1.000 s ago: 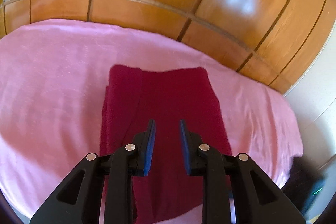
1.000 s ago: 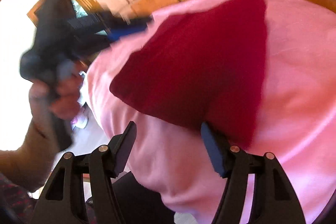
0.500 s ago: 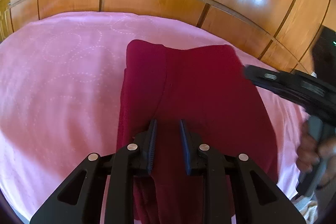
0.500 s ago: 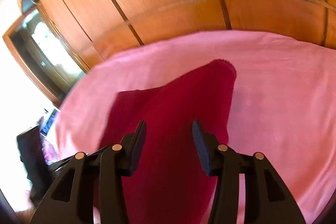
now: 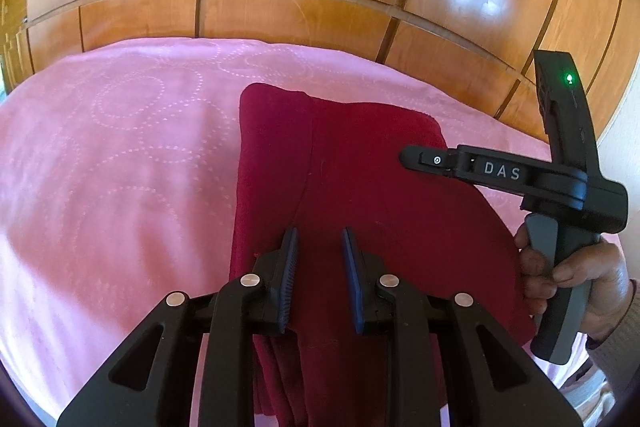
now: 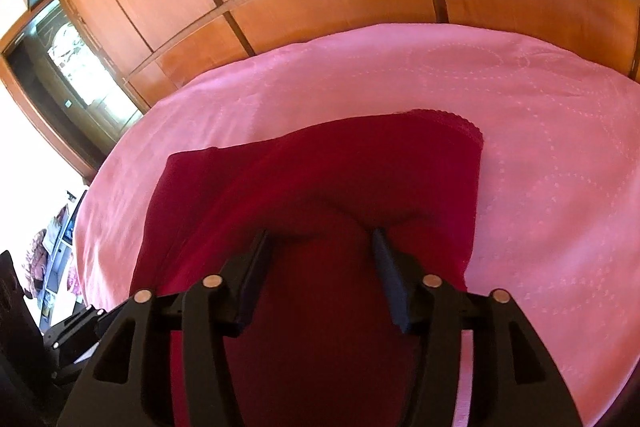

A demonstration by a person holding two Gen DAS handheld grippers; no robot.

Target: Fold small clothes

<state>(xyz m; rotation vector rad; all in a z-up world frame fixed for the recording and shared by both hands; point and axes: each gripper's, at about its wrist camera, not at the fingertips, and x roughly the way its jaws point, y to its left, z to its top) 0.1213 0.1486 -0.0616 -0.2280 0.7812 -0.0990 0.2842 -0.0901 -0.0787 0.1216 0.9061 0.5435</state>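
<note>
Both grippers, left and right, hover jaws parted over the folded red garment, spread flat on the pink bedspread, ready to pinch.

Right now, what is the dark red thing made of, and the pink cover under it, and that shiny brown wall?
The dark red garment looks like soft knit or fleece: matte, fuzzy, draping in folds. The pink cover seems woven cloth with a slight sheen and stitched dotted circles. The brown wall looks like varnished wood panels: grain and bright glare spots.
</note>
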